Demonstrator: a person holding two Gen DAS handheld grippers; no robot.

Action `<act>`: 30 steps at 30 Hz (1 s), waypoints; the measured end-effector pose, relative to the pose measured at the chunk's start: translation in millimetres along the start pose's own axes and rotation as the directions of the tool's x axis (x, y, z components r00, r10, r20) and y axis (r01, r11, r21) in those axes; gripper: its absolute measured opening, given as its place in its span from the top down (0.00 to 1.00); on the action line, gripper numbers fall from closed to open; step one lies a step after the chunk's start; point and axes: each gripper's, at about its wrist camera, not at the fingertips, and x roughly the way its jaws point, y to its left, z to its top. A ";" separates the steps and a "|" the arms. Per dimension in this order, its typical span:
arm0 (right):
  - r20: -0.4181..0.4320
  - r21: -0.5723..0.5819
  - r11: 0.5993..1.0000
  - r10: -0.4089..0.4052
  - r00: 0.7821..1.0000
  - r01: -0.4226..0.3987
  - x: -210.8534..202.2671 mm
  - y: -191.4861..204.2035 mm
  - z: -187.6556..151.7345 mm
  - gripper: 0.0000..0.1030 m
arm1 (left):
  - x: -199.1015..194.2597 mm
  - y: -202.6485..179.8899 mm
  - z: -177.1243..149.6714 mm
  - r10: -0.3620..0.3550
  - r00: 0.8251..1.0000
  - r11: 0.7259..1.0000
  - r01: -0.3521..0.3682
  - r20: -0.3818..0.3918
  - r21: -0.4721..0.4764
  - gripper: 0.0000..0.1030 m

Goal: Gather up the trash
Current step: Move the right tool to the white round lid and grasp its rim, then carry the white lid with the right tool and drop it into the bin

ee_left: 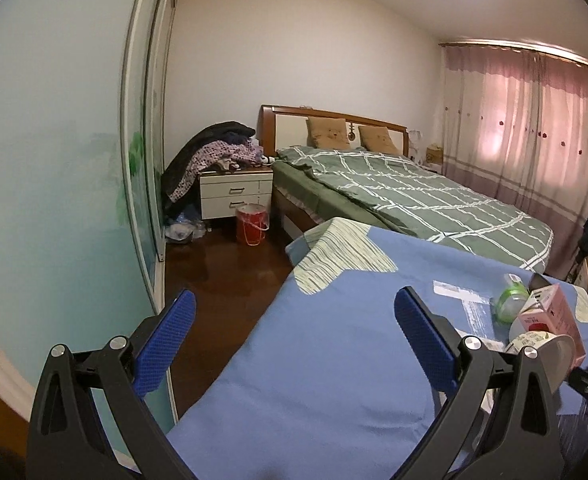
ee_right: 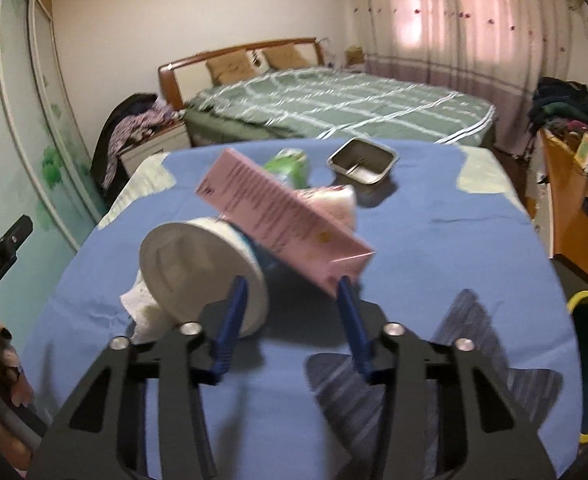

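Trash pile (ee_right: 254, 236) sits mid-table (ee_right: 434, 248), edges bare.

A blue cloth (ee_right: 434, 236) with pale patches covers the surface. Beyond it stands a bed (ee_left: 426, 200) under a green checked cover, with two tan pillows (ee_left: 328, 133) against a wooden headboard (ee_left: 294, 114). A white nightstand (ee_left: 234, 196) left of the bed carries a heap of clothes (ee_left: 222, 152). A red bucket (ee_left: 251, 224) sits on the dark floor (ee_left: 222, 280) just beside it. Pink curtains (ee_left: 526, 120) hang on the far wall. More clothes (ee_right: 562, 104) pile up on the right.
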 end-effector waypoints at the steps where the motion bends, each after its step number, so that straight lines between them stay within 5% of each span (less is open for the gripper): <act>1: -0.008 -0.003 1.000 0.002 1.000 -0.002 4.5 1.7 0.5 0.66 | -0.7 -2.1 -0.1 -0.004 1.000 1.000 0.004 0.002 0.006 0.05; 8: -0.046 -0.011 1.000 0.028 0.999 -0.028 28.3 12.4 7.6 0.70 | -7.2 -12.4 -0.1 -0.026 0.999 0.999 0.025 0.021 0.038 0.05; 13: -0.067 -0.013 0.999 0.040 0.997 -0.041 40.4 16.5 9.7 0.95 | -8.6 -13.4 -0.8 -0.033 0.999 0.999 0.032 0.013 0.040 0.05; 30: -0.008 0.049 0.990 0.130 0.992 -0.129 -26.2 0.6 -4.7 0.95 | -8.7 -15.6 -2.9 -0.030 1.000 0.999 0.030 0.008 0.043 0.05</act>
